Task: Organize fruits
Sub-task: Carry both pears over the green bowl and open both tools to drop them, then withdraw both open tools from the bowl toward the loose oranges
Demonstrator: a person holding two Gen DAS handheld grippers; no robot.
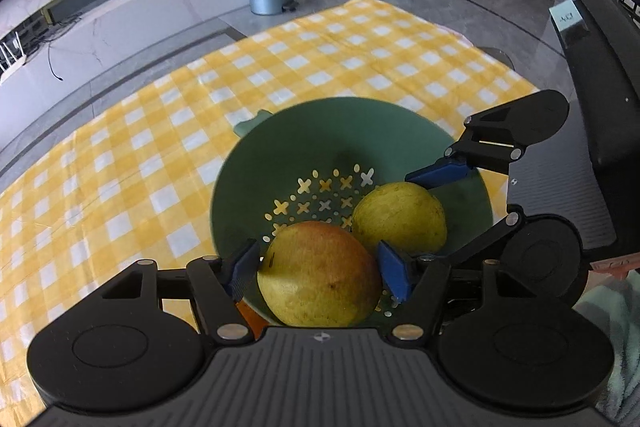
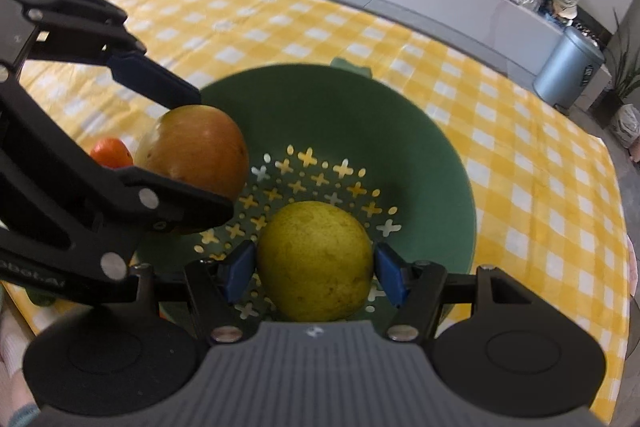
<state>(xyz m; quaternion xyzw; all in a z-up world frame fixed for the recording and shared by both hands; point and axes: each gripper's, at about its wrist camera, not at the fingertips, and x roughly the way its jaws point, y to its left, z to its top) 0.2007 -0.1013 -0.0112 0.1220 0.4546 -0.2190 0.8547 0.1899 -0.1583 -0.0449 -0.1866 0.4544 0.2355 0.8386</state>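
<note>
Over a green colander (image 1: 280, 131) on the yellow-checked desk (image 1: 160, 131), left tongs (image 1: 316, 269) clasping a red-blushed mango (image 1: 318, 273) and right tongs (image 2: 316, 269) gripping a yellow pear-like fruit (image 2: 314, 261), both apparently ready for release into the bowl.

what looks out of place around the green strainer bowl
One small orange fruit still sits on the checked cloth outside the green strainer bowl, beside its rim. Nothing looks spilled or damaged.
</note>
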